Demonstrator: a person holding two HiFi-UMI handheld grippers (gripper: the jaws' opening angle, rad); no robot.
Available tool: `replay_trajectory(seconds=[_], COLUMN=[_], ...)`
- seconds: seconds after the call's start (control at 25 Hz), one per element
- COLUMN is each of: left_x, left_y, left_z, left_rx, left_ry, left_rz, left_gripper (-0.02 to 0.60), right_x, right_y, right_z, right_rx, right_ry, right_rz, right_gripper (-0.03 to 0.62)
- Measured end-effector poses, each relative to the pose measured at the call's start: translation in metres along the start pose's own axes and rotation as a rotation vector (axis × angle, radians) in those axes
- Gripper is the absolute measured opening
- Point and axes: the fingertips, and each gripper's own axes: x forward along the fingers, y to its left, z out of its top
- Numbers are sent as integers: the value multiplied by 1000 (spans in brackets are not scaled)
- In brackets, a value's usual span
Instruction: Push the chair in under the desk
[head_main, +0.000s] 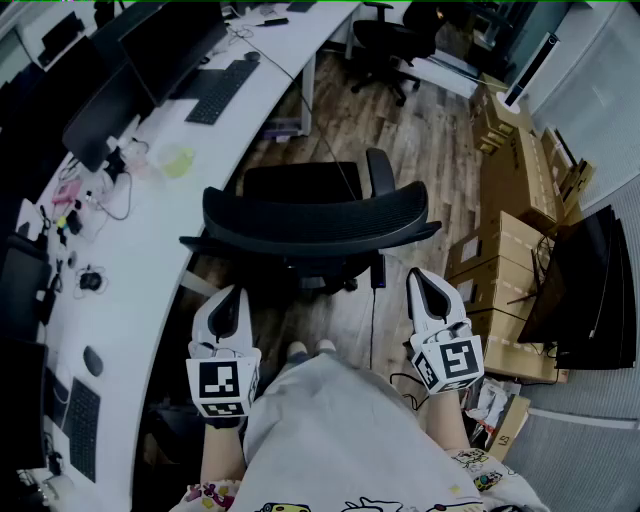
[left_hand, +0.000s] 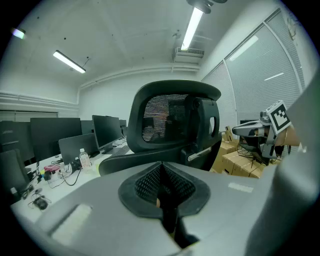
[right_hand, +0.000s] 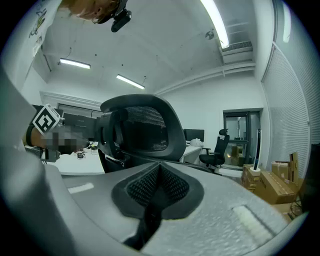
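Chair (head_main: 310, 215) is standing on the floor (head_main: 400, 150) just beside the table's (head_main: 160, 250) long edge, backrest turned toward both tools | left tool (head_main: 228, 305) is hovering clenched on nothing, short of the backrest's left end | right tool (head_main: 425, 292) is hovering clenched, empty, short of its right end

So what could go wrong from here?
The black mesh office chair stands angled to the white curved desk, so a straight push may knock it against the desk edge. The shut left tool and right tool offer narrow tips that may slip off the curved backrest or swivel the chair.
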Motion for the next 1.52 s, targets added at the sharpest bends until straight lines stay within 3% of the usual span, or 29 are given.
replay_trajectory(seconds=[0.28, 0.36, 0.68, 0.88, 1.12, 1.52], left_x=[-3, -3, 2, 10, 23, 40], left_y=[-2, 1, 16, 20, 25, 44], left_z=[1, 2, 4, 9, -2, 0], left_rx=[18, 23, 109, 187, 293, 463], left_ry=[-16, -20, -30, -32, 22, 47], left_rz=[4, 7, 16, -5, -29, -31], left_gripper=[14, 40, 117, 166, 229, 308], right_x=[-8, -8, -1, 7, 21, 36], right_y=[-8, -10, -19, -26, -31, -46], right_z=[4, 4, 7, 9, 3, -11], right_rx=[-21, -26, -66, -95, -160, -307], right_ry=[-21, -23, -16, -10, 28, 86], right_rz=[-34, -29, 5, 37, 100, 179], right_gripper=[2, 3, 97, 139, 210, 284])
